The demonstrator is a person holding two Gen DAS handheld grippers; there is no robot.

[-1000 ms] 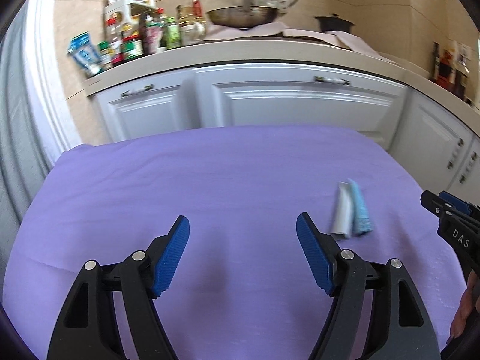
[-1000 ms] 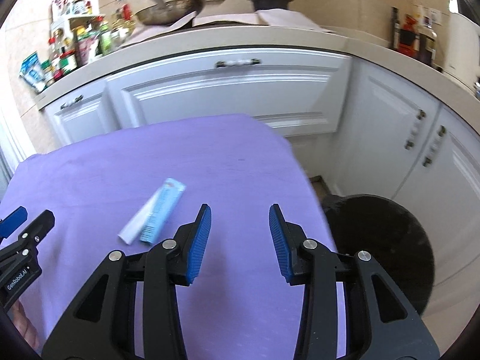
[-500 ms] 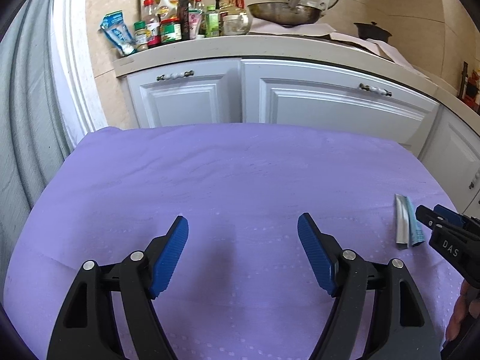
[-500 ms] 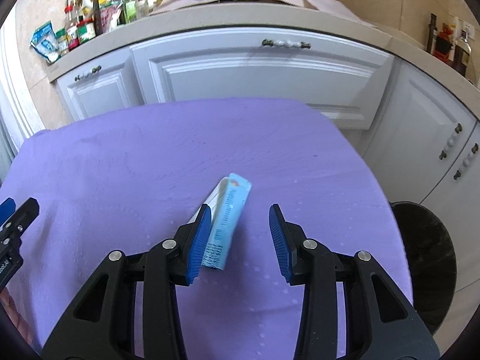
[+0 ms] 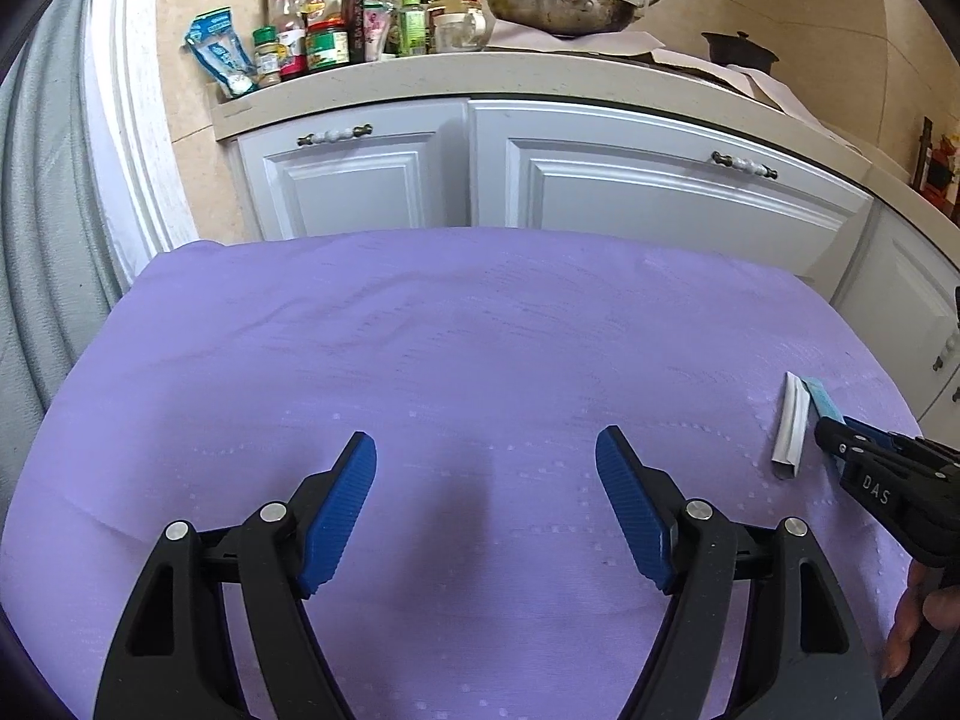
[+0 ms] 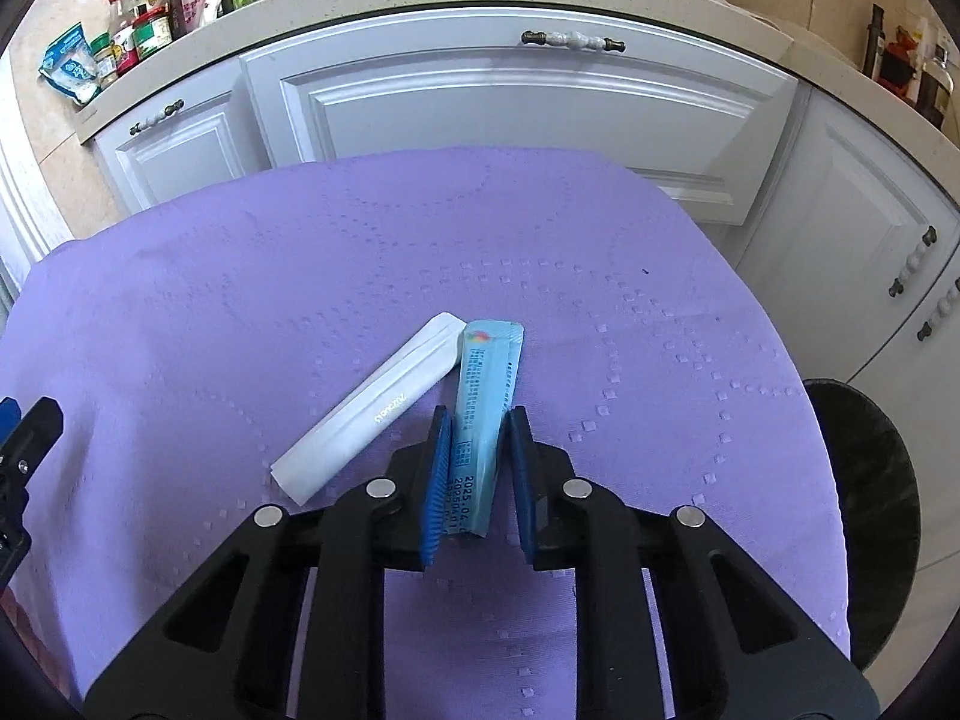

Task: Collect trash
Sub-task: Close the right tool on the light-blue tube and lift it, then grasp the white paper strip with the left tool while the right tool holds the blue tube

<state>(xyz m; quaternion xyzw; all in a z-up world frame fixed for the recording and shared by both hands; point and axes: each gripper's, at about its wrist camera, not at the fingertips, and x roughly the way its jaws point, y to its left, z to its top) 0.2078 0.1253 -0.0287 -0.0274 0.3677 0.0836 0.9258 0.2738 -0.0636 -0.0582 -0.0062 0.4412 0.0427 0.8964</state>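
blue wrapper (image 6: 485,414) between right hand-held gripper (image 6: 478,468)

Left gripper (image 5: 486,501), right gripper (image 6: 477,468): black plastic frames, ribbed blue pads, silver screws; "DAS" lettering; bare fingertips (image 5: 912,624).

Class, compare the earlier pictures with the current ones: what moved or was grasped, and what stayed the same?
The right gripper moved left and forward over the purple cloth and its fingers closed around the blue packet. The white packet beside it, the black bin and the open left gripper stayed as they were.
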